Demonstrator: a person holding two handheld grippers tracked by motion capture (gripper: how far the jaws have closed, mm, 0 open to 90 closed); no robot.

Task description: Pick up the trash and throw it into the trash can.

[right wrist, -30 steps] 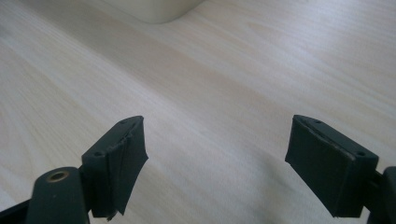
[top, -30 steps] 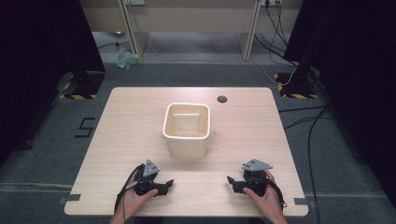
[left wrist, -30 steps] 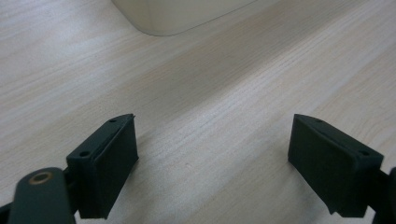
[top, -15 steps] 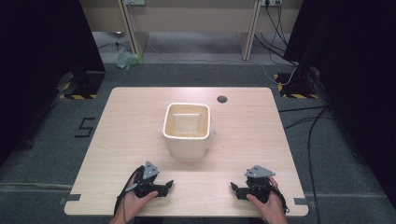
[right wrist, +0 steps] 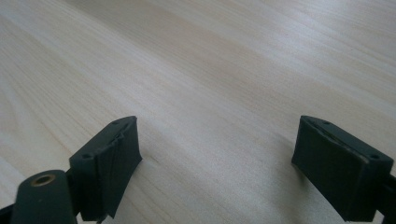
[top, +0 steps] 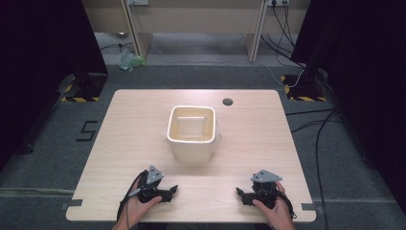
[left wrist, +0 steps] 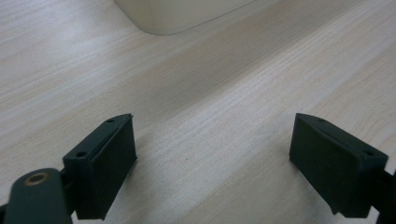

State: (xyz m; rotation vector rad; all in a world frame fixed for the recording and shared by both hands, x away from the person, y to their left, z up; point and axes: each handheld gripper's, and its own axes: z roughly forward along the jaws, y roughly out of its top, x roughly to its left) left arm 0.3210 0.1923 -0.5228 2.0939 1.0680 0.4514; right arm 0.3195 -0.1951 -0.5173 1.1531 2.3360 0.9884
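Note:
A cream plastic bin [top: 191, 133] stands upright and open-topped at the middle of the light wooden table [top: 134, 124]. My left gripper [top: 172, 190] rests on the table near the front edge, left of centre, held by a hand, jaws pointing right. In the left gripper view its jaws stand wide apart over bare wood, with the bin's base [left wrist: 182, 14] at the top. My right gripper [top: 239, 194] lies near the front edge on the right, held by the other hand, jaws pointing left. Its jaws also stand wide apart over bare wood.
A dark round cable hole [top: 228, 101] sits near the table's far edge, right of centre. Black cables [top: 316, 139] run over the grey floor to the right. Desk legs [top: 253, 28] and a green crumpled bag [top: 129, 60] lie beyond the table.
My right gripper has shifted slightly toward the front edge of the table. The left gripper and the bin have stayed put.

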